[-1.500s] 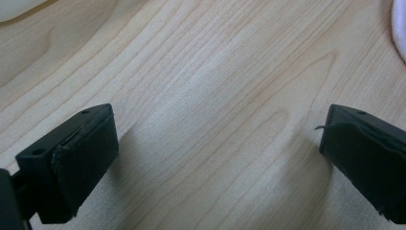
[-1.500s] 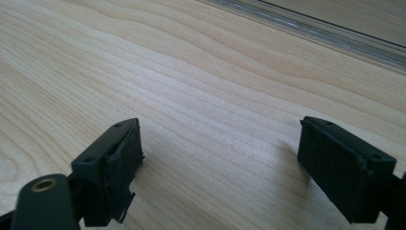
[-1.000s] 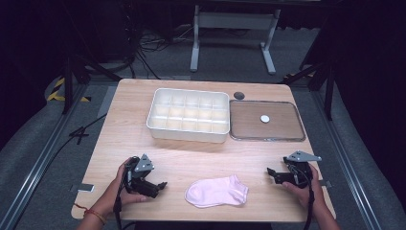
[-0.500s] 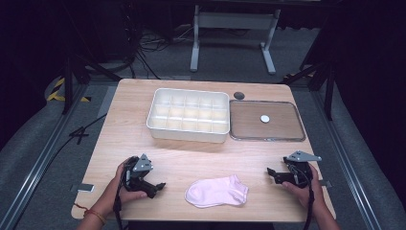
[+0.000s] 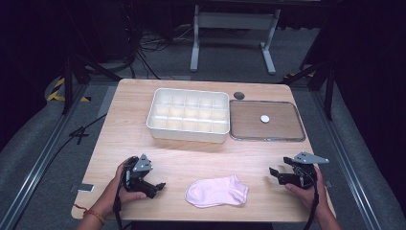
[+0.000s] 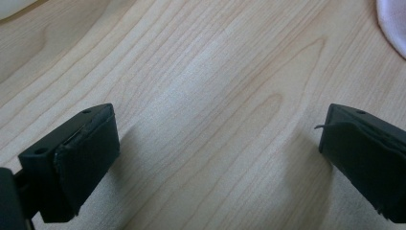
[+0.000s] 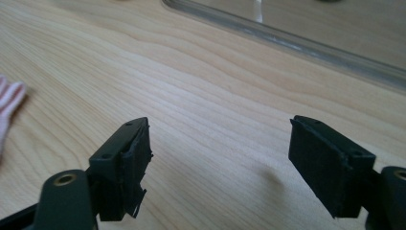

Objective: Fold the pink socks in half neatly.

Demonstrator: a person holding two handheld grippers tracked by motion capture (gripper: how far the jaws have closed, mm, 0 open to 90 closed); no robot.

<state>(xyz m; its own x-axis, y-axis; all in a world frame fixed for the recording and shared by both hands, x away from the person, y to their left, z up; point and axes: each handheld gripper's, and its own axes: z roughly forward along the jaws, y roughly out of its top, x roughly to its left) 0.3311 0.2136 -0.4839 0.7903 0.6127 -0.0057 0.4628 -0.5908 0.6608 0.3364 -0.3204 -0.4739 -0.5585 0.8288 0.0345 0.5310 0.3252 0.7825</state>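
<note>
Table: I'm over a pale wooden table [image 5: 119, 143] in a dark room.
Sock: the pink sock [image 5: 216, 190] lies flat near the front edge, between my grippers, untouched.
Right gripper [image 5: 276, 174]: jaws have just been closing slightly, still apart, nothing between them.
Left gripper [image 5: 158, 187]: jaws wide apart over bare wood.
Reading: I judge the pick hasn't begun.
Beyond: white divider box [image 5: 187, 115] and clear tray [image 5: 266, 120] by the far edge.

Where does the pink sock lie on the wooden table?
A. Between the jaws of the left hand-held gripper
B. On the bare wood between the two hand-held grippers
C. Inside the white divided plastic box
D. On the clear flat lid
B: the pink sock lies flat on the wooden table, between the left hand-held gripper and the right hand-held gripper, touched by neither.
</note>
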